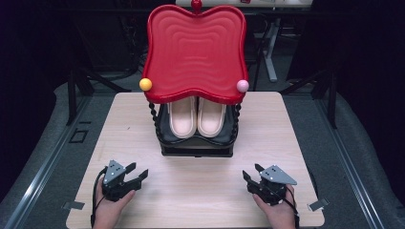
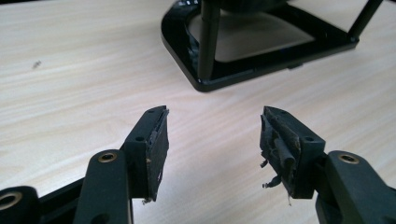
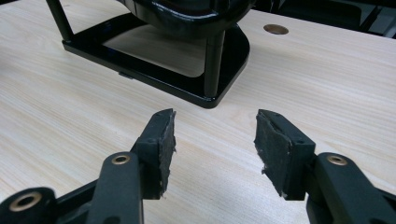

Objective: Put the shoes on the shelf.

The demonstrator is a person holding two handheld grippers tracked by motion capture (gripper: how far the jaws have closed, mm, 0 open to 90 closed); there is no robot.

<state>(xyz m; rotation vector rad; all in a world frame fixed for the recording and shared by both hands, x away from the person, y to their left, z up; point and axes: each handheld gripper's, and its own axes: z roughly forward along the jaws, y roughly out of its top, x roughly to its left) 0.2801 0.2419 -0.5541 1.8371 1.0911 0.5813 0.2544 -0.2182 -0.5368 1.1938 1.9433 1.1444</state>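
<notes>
Both grippers sit low over the near edge of the desk (image 1: 143,129), one at each corner, and both are empty. The left gripper (image 1: 135,174) has its jaws spread wide with bare wood between them; the right gripper (image 1: 252,173) is the same, jaws well apart and nothing held. Dead ahead, centred between the two, stands the rack (image 1: 197,151), a black frame on twisted posts with a red wavy tray (image 1: 196,50) as its top tier. On the lower tier lies a pair of pale slippers (image 1: 196,117), side by side, their long axis running straight away from the person, the near ends facing the hands. From the left gripper view the rack's black base (image 2: 201,74) lies forward and to the right; from the right gripper view it lies forward and to the left (image 3: 205,95). So both grippers angle inward at it, about equally far off. Neither hand looks nearer, so I'd judge each slipper falls to the hand on its own side.
</notes>
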